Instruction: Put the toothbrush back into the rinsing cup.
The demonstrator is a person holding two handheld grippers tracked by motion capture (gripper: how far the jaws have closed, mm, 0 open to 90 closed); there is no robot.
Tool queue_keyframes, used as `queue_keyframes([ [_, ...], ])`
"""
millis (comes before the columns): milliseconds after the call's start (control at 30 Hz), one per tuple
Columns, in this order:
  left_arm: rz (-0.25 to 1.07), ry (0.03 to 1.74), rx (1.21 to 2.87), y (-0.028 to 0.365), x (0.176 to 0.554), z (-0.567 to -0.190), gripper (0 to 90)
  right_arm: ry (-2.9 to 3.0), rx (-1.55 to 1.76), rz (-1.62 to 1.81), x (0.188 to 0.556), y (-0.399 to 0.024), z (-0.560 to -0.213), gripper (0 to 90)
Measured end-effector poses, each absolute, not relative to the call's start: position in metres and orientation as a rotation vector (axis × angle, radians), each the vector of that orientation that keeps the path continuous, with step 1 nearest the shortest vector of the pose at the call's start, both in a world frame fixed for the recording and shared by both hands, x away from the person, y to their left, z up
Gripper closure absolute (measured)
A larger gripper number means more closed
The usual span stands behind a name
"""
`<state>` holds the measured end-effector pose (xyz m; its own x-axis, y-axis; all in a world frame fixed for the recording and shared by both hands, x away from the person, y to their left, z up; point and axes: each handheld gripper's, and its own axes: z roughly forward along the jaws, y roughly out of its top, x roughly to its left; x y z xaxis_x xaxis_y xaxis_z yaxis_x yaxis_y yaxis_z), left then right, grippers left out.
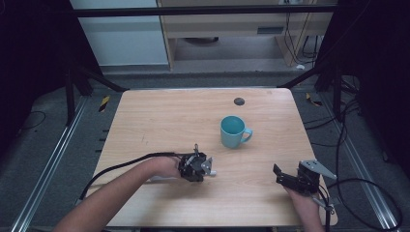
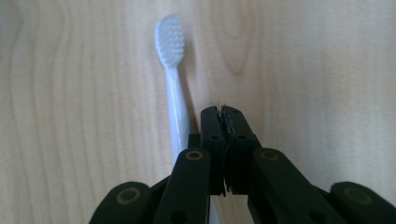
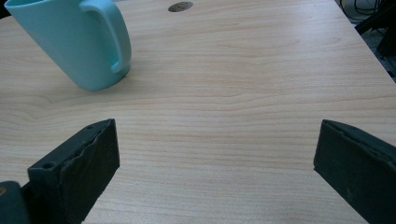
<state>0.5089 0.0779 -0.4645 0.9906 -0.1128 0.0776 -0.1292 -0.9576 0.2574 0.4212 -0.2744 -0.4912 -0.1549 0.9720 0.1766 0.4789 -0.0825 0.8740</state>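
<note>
Left gripper view has the left gripper (image 2: 223, 112) with jaws pressed together on nothing, hovering just beside a white toothbrush (image 2: 173, 88) lying flat on the wooden table (image 2: 317, 70), probably lining up a pick. Right gripper (image 3: 215, 154) waits spread wide, facing the teal mug (image 3: 70, 42) standing upright farther back, likely the toothbrush's destination, though that's my guess.

High view dim, dark at both sides; surface (image 1: 159, 125) lit from above, looks soft. Left gripper view bright and warm; toothbrush (image 2: 173, 84) throws thin shadow to its right; near tongs blurry. Right gripper view bright, even; mug (image 3: 74, 42) leans from lens bend.
</note>
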Motion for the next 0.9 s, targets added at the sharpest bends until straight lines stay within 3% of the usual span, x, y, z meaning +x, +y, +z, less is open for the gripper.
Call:
queue_keyframes([
  [533, 0.182, 0.045, 2.858, 0.095, 0.550, -0.451, 87.9, 1.654, 1.575, 1.190, 0.421, -0.276, -0.491, 0.6],
  [900, 0.217, 0.153, 2.843, 0.123, 0.558, -0.452, 88.0, 1.658, 1.579, 1.186, 0.421, -0.275, -0.492, 0.6],
])
